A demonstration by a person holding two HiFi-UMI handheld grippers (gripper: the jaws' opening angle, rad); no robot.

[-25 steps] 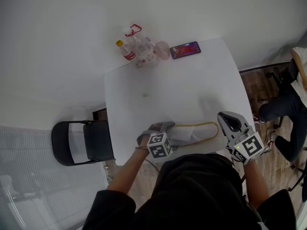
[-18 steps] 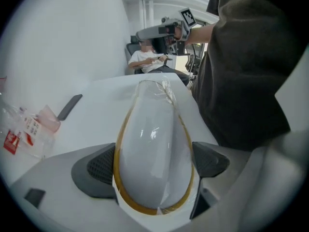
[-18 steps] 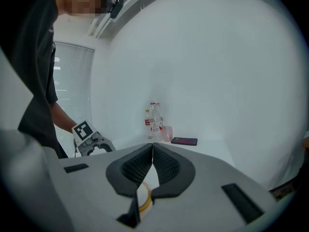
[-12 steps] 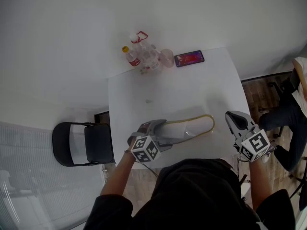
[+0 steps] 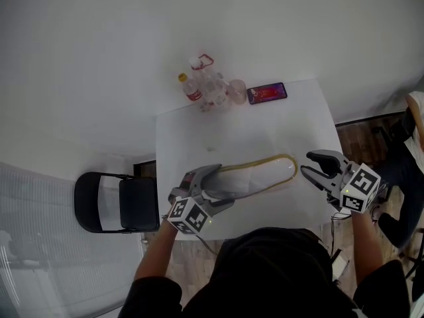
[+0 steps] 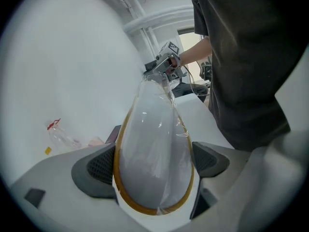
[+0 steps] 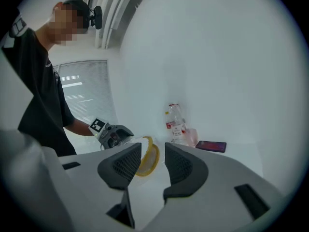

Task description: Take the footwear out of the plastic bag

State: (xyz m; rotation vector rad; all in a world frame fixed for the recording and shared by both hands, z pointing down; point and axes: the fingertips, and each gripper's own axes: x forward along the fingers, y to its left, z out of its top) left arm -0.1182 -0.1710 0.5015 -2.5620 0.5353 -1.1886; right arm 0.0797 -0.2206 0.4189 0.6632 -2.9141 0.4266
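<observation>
So the slipper [image 5: 258,176], yellow-trimmed and wrapped in its clear plastic bag [image 6: 161,115], stretches along the near edge of the white table [image 5: 265,124]. The left gripper [image 5: 213,183] is clamped on the end by the near left corner, pads squeezing the slipper through the plastic. The right gripper [image 5: 307,163] sits at the other end near the right edge, jaws opening up with nothing between them, the bag's tip just in front. A few bottles [image 5: 202,88] and a phone [image 5: 267,93] line the far edge. There's a black chair [image 5: 116,201] off the left side.
</observation>
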